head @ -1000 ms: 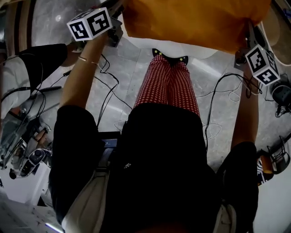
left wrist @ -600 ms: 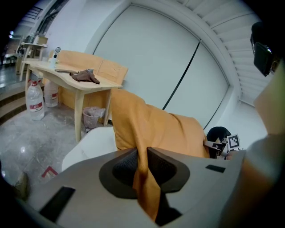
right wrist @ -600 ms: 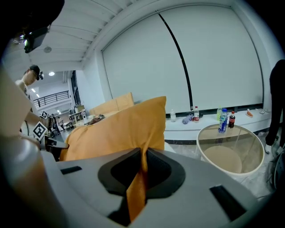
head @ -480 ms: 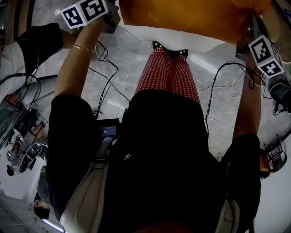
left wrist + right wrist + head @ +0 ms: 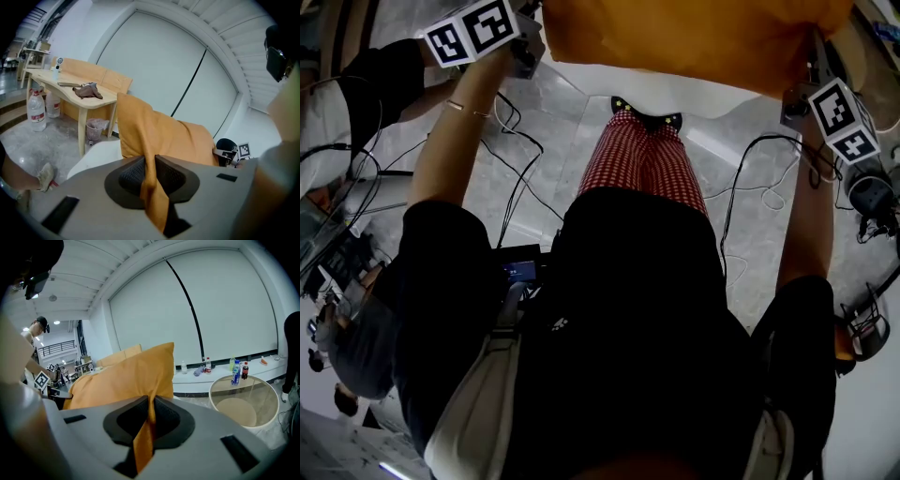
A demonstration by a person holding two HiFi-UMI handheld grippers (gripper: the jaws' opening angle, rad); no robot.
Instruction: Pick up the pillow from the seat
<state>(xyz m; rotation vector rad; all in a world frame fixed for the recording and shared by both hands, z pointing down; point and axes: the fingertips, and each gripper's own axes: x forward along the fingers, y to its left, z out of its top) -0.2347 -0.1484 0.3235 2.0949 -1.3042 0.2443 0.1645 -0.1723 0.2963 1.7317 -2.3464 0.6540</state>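
Your orange pillow hangs stretched between both grippers, clear above what looks like the white seat. Your left gripper is pinched nearly closed on one corner's fabric, and your right gripper likewise grips the opposite corner.

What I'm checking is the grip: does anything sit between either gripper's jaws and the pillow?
Nothing visible does. The left gripper and the right gripper each pinch the orange pillow directly, at opposite ends.

One pillow, two tools
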